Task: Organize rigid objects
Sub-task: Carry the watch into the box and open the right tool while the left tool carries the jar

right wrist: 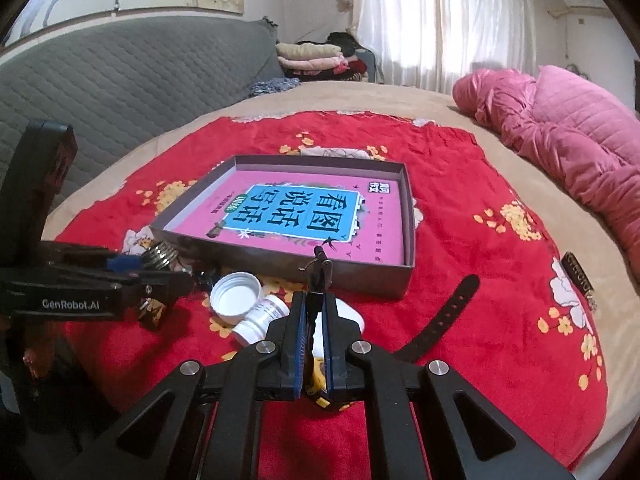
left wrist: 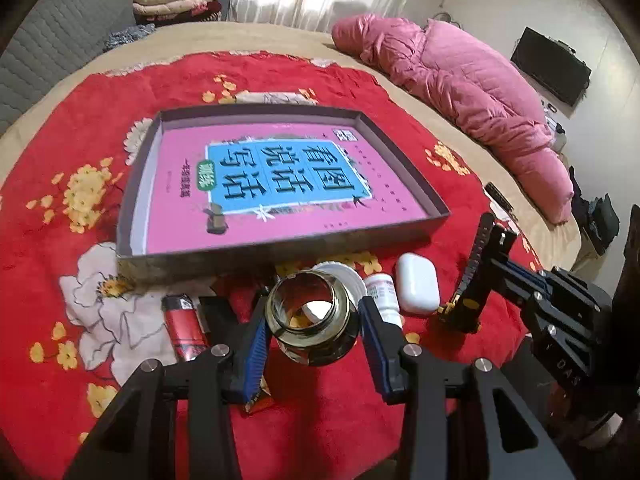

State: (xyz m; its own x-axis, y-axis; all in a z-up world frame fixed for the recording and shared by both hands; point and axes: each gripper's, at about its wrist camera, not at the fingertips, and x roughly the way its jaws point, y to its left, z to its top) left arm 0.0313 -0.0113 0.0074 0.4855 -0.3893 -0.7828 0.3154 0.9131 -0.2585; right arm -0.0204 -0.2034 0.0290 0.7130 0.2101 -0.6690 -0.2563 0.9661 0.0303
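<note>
1. Left hand-held gripper (left wrist: 312, 320): jaws about half spread, blue pads pressed on either side of an open glass jar (left wrist: 312, 316). Mouth faces up and forward, some contents inside; held near upright, likely so nothing spills

2. Right hand-held gripper (right wrist: 316, 336): jaws pinched nearly together on a watch (right wrist: 320, 384), gripped at the case end. One strap (right wrist: 440, 316) trails off to its right onto the red blanket (right wrist: 480, 280); the buckle end (right wrist: 320, 268) stands up past the fingertips

3. Shallow box (left wrist: 280, 246) with a pink book (left wrist: 276, 180) lying flat inside sits ahead of both grippers, apart from them; probably the collecting place, hence both items held aimed toward it

4. On the bed between the grippers and the box: white cap (right wrist: 236, 296), small white bottle (right wrist: 260, 318), white earbud case (left wrist: 418, 288)

5. Left of the left gripper: red lighter (left wrist: 184, 328)

6. Judgement: two items in hand, none yet in the box; the loose ones remain to be gathered
</note>
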